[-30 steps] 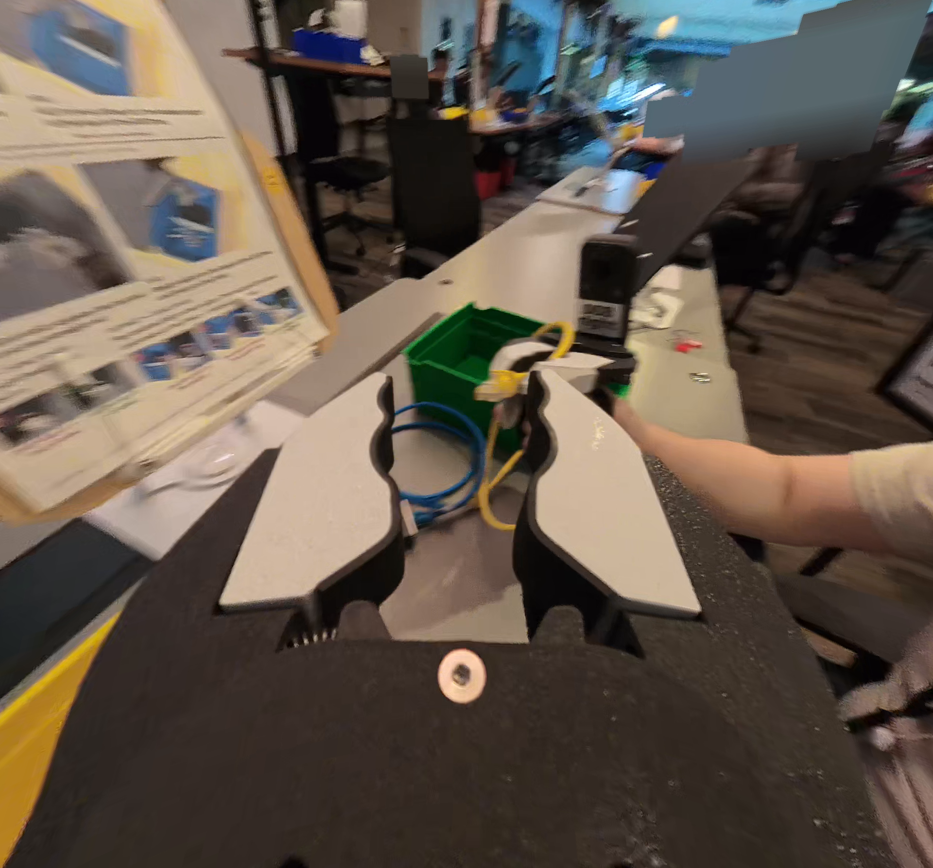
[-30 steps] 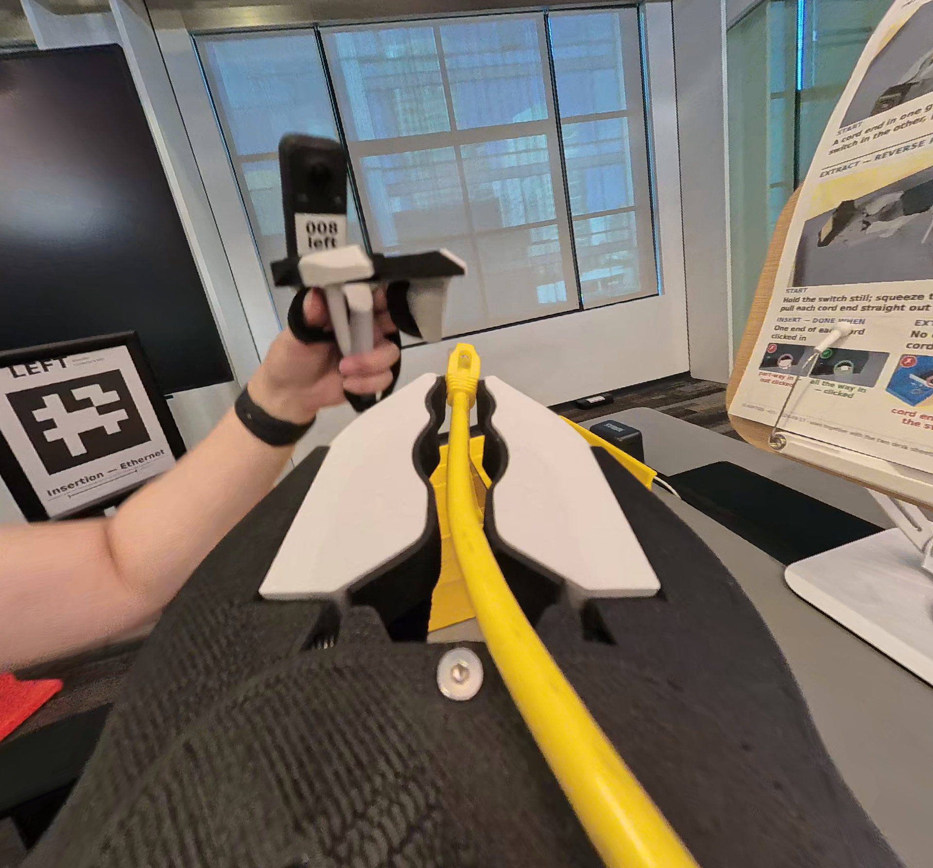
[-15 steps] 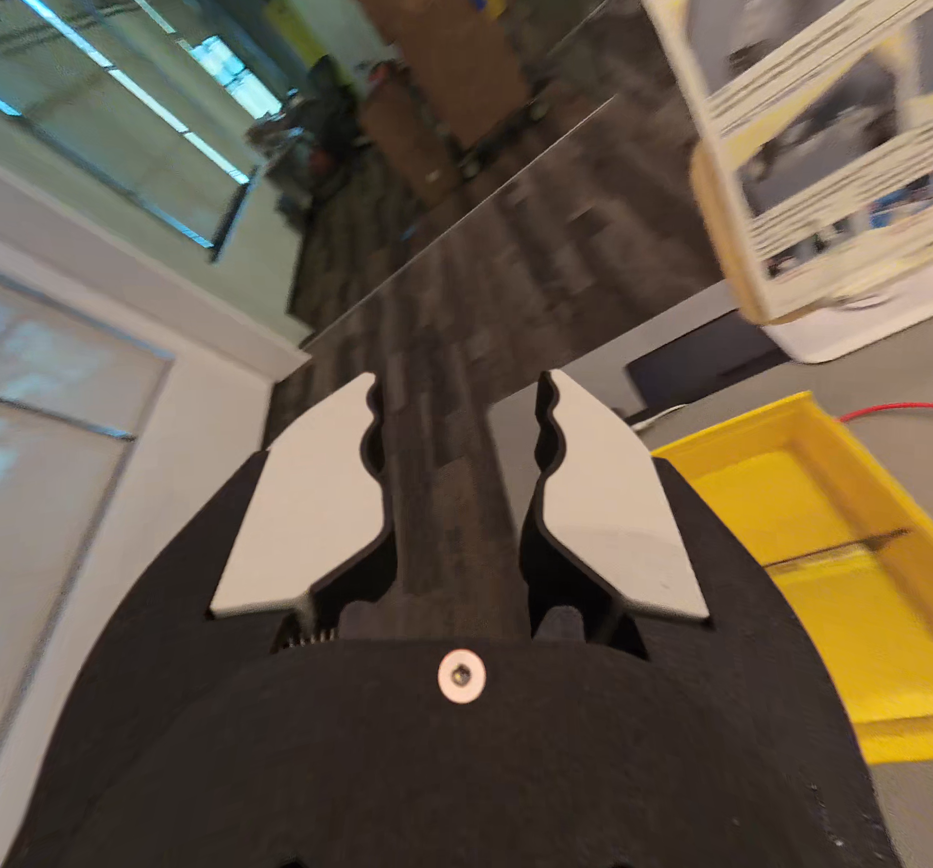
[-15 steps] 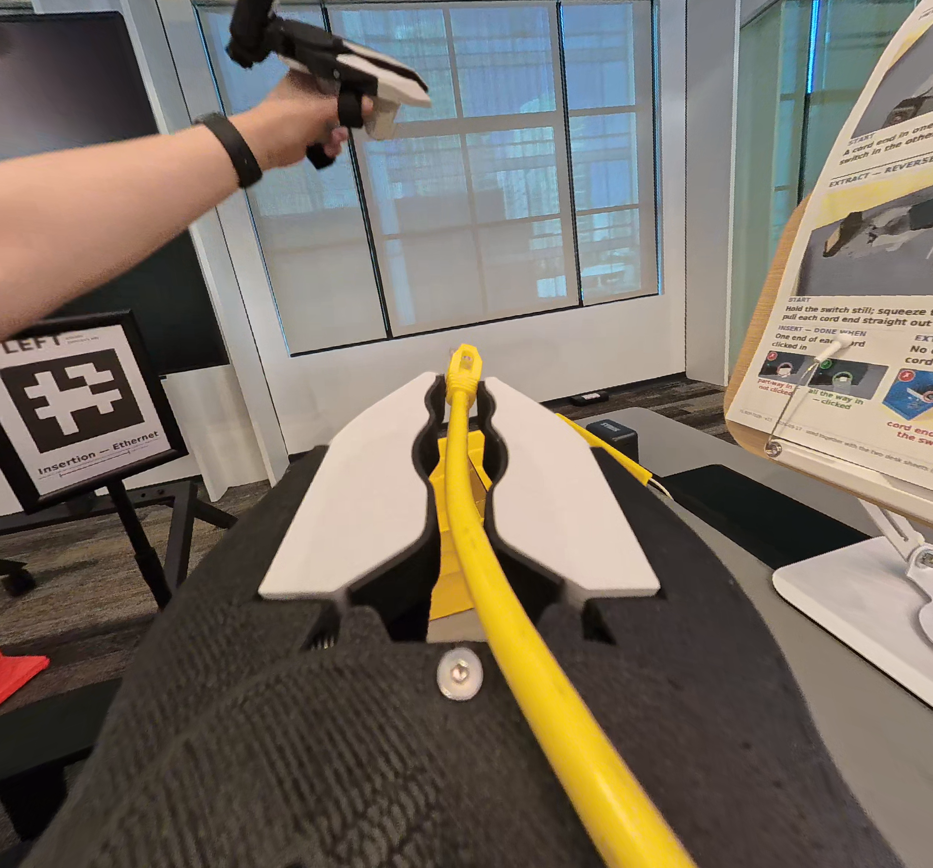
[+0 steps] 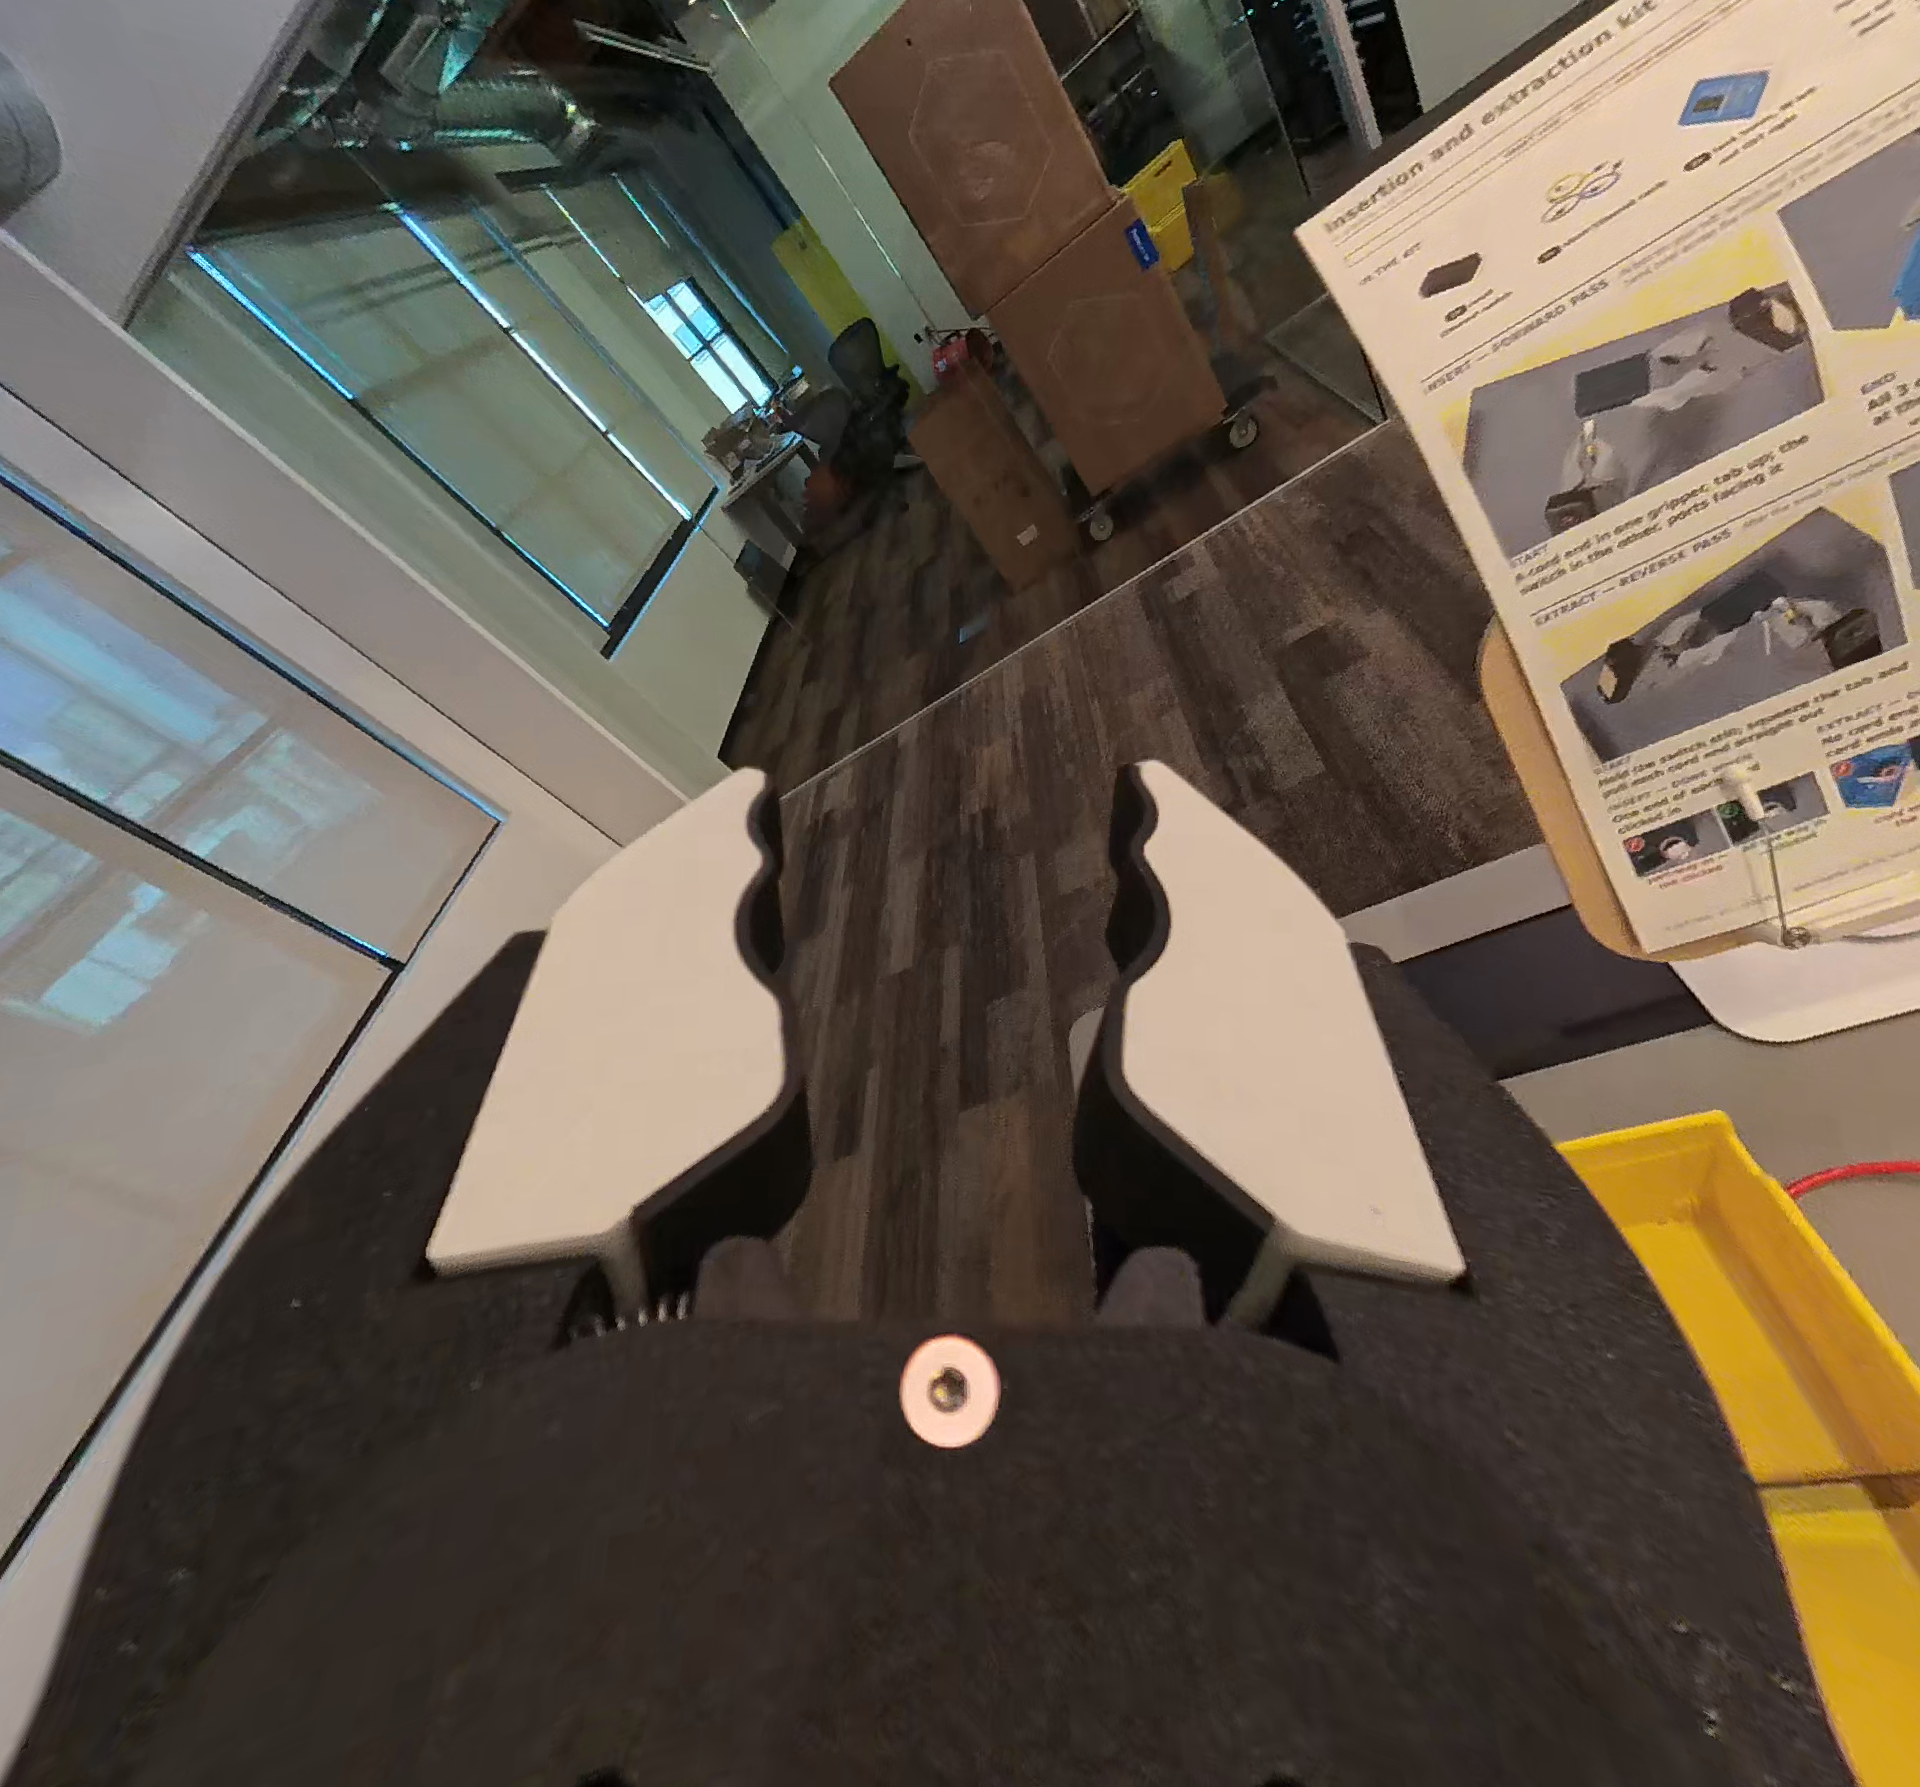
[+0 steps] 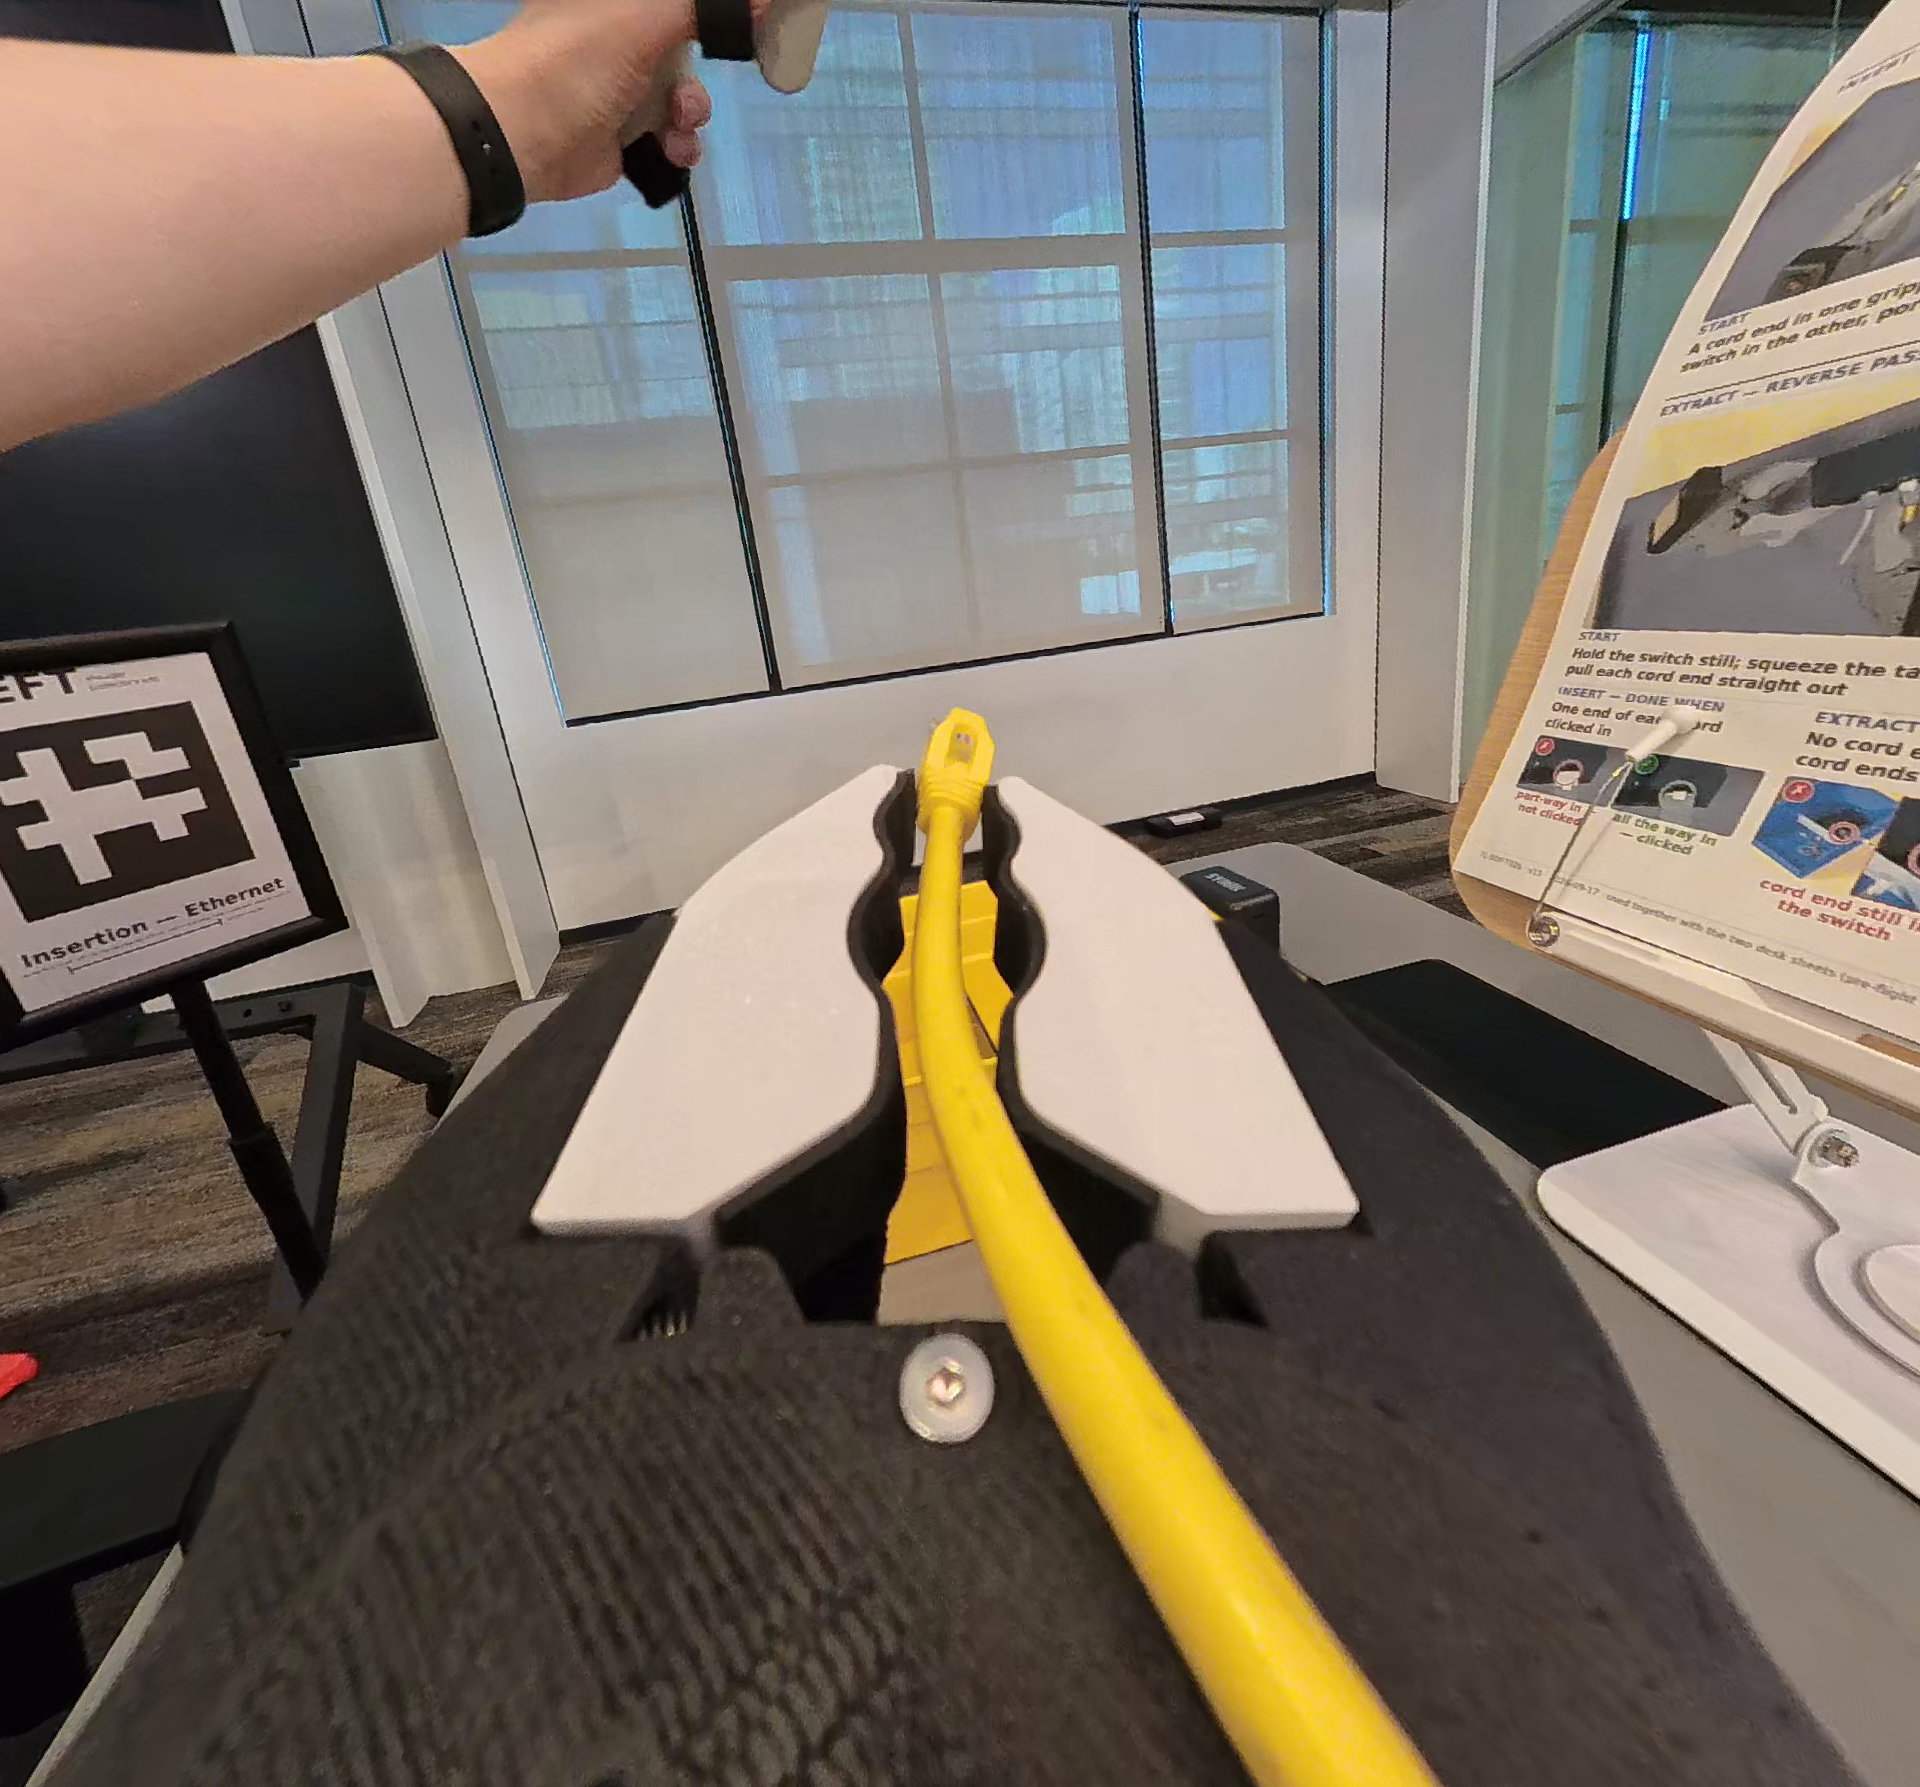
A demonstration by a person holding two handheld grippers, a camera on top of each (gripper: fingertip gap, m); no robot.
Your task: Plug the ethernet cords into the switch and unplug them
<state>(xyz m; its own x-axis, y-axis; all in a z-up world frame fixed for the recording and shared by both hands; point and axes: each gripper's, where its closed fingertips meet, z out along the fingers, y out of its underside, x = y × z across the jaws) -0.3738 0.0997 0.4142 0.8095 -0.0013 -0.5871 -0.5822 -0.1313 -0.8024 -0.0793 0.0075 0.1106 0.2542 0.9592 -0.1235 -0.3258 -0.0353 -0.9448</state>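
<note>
We hold the yellow ethernet cord (image 6: 940, 916) in our right tool (image 6: 943, 787), its fingers pressed together on the strain boot just behind the plug; the plug (image 6: 958, 740) juts past the tips, free in the air, and the rest of the cord trails back over the tool's body and out of the bottom of the right wrist view. Our left tool (image 5: 951, 890) is spread wide and carries nothing; it is raised high and tilted, looking over the floor and not at any work. A small black box (image 6: 1231, 890) sits on the grey surface (image 6: 1714, 1425) just past the right fingers; we take it for the switch, though its ports are hidden.

We judge the cord light and limp along its length, stiff only at the boot and plug; so the boot is the right place to grip, close behind the plug, where the end will not droop or twist. The latch tab looks thin and likely brittle; squeezing it sideways could snap it. The trailing length may drag and pull the plug off line.

For room, the tilted instruction board (image 6: 1725, 646) and its white base (image 6: 1704, 1249) crowd the right side; the yellow bin (image 5: 1766, 1374) lies beside the left tool; the surface's far edge drops to the floor close beyond the black box.
</note>
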